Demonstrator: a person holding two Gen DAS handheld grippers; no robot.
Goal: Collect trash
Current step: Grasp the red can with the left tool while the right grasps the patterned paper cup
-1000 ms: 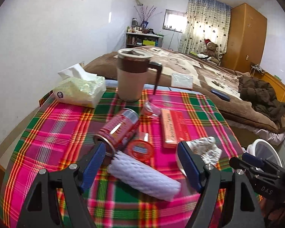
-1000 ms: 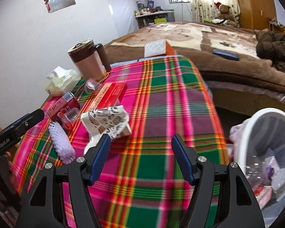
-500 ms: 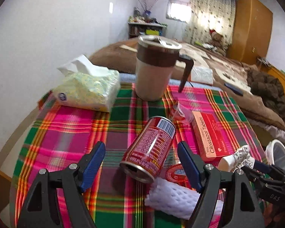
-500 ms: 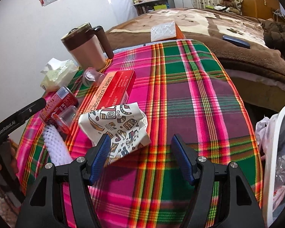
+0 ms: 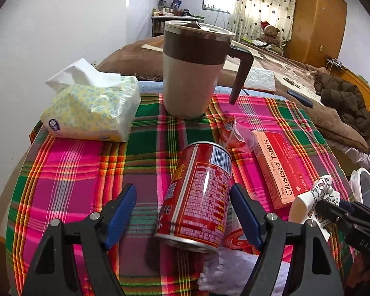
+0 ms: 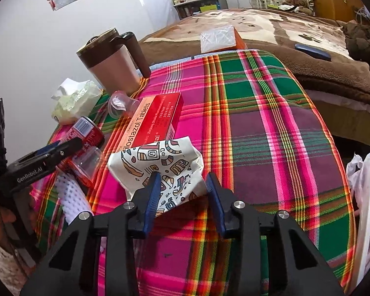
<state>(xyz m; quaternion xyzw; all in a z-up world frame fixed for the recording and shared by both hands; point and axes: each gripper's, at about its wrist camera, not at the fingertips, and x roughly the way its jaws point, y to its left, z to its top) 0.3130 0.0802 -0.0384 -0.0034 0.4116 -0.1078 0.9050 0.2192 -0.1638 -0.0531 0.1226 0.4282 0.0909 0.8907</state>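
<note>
A: Where is the trash lying relative to each gripper?

B: The red can (image 5: pixel 199 197) is lying on its side on the plaid surface (image 5: pixel 69 172), between the spread fingers of the left gripper (image 5: pixel 183 218), untouched. Its long axis is running from 6 toward 12 o'clock, tilting slightly to 1, open end nearest the camera.

A: And the right?

B: The right gripper (image 6: pixel 181 193) has just been closing; its fingers are straddling the crumpled patterned paper (image 6: pixel 160 165), which is lying at 12 o'clock. Whether they are pressing yet, I cannot tell. The bin (image 6: pixel 367 197) is waiting at 3 o'clock.
</note>
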